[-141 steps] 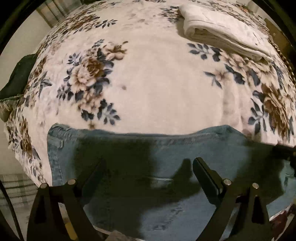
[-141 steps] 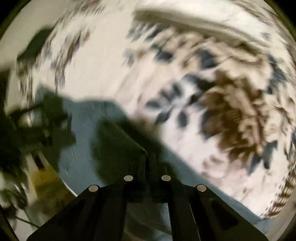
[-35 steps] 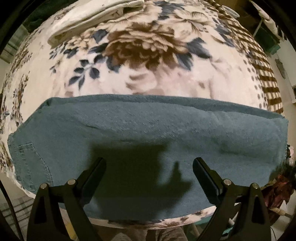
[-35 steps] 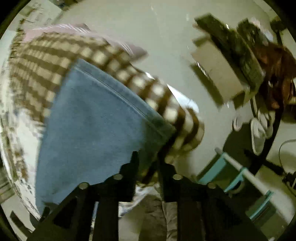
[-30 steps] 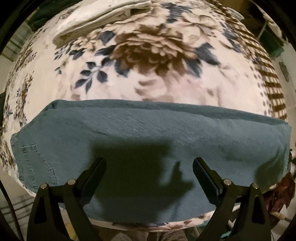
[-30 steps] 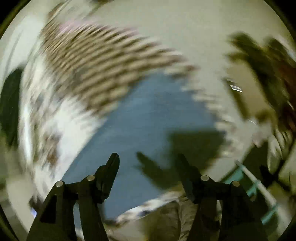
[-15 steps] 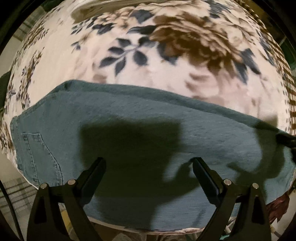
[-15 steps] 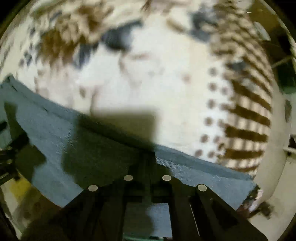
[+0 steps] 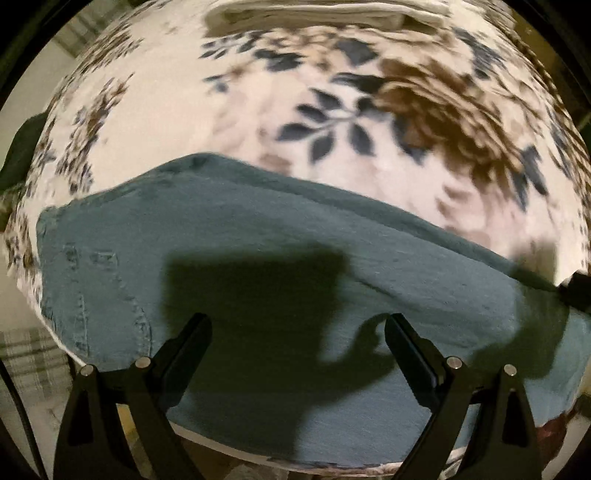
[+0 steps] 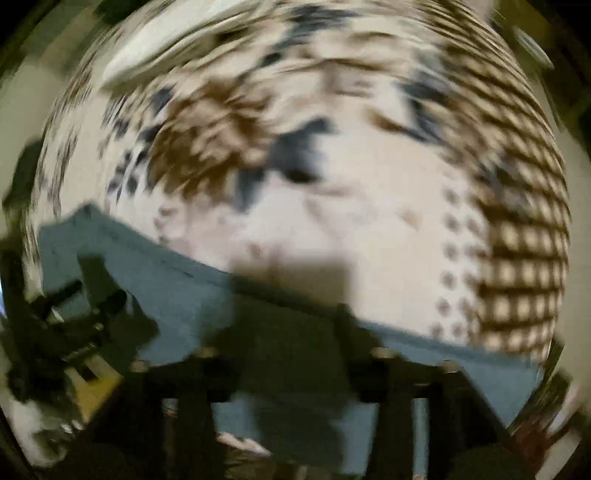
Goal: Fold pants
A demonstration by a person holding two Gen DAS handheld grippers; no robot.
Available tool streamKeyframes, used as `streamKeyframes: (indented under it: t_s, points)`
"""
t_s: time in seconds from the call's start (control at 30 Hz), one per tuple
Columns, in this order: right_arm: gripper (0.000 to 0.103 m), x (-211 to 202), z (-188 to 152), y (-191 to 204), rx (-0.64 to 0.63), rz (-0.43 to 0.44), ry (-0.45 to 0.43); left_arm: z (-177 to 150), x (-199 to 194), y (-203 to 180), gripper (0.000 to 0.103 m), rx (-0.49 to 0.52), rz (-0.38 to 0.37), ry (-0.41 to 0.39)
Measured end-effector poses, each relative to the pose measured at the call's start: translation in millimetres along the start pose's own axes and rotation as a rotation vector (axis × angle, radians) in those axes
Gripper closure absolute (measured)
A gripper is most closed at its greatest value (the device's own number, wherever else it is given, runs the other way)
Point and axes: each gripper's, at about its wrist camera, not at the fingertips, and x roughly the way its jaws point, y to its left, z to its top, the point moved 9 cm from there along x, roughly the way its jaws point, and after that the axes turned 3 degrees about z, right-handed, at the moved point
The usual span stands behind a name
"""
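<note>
**Desk:** What does the frame show?

**Photographer:** Blue denim pants (image 9: 280, 236), already doubled into a long band, lie across the near edge of a bed under a floral blanket (image 9: 229, 110). A folded pale cloth (image 9: 325, 14) sits at the far side. The left gripper (image 9: 297, 343) hovers over the middle of the band, pointing down, jaws spread wide and holding nothing.

**Desk:** And the right gripper (image 10: 291, 354)?

**Photographer:** Its view is smeared by motion. The jaws have just been opening; they stand apart over the denim, and I see no cloth pinched between them.

**Desk:** How will the fabric behave?

**Photographer:** Judging by the weave and the seamed pocket (image 9: 107, 295) at the left end, this is thick, fairly heavy cloth. It should hold a crease better than thin fabric, yet it remains limp and will sag if lifted from one point. Not fragile, not slippery.

**Desk:** Where to grip?

**Photographer:** Probably at the corners of one short end, one gripper on each, catching all layers at the hem, then carrying that end over the other
</note>
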Motion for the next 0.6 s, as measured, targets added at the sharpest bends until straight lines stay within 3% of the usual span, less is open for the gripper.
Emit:
streamKeyframes:
  t_s: [0.07,0.1,0.13,0.17,0.2,0.27,0.33,0.4,0.43,0.5,0.53,0.57,0.6]
  points:
    - [0.044,30,-5,17,-0.086,-0.041,0.094,-3,9,13,0.007,-0.015,0.011,0.021]
    - [0.051,38,-7,21,-0.126,-0.096,0.102,-3,12,15,0.007,-0.018,0.013,0.026]
    - [0.062,42,-8,24,-0.161,-0.145,0.091,-3,18,21,0.007,-0.022,0.015,0.031]
    - [0.089,43,-9,25,-0.182,-0.207,0.066,-4,20,28,0.007,-0.023,0.018,0.030]
    - [0.101,38,-9,23,-0.173,-0.245,0.039,-1,24,30,0.007,-0.022,0.020,0.028]
    - [0.103,20,-6,20,-0.133,-0.271,-0.055,-1,29,41,0.007,-0.026,0.022,0.024]
    - [0.103,-3,-2,5,-0.098,-0.375,-0.151,0,34,49,0.007,-0.038,0.022,0.024]
    - [0.103,-2,-7,-10,0.009,-0.276,-0.110,5,38,57,0.007,-0.056,0.012,0.037]
    - [0.103,1,-11,-15,0.104,-0.142,-0.074,5,38,62,0.007,-0.062,0.003,0.042]
    - [0.098,0,-15,-10,0.200,0.047,-0.041,9,39,68,0.007,-0.060,-0.015,0.043]
    - [0.092,-1,-17,-4,0.217,0.111,-0.021,12,41,69,0.007,-0.055,-0.020,0.043]
    - [0.074,-4,-16,6,0.202,0.145,-0.009,17,45,71,0.007,-0.048,-0.026,0.046]
    - [0.063,-3,-13,14,0.174,0.139,-0.009,20,50,72,0.007,-0.039,-0.024,0.054]
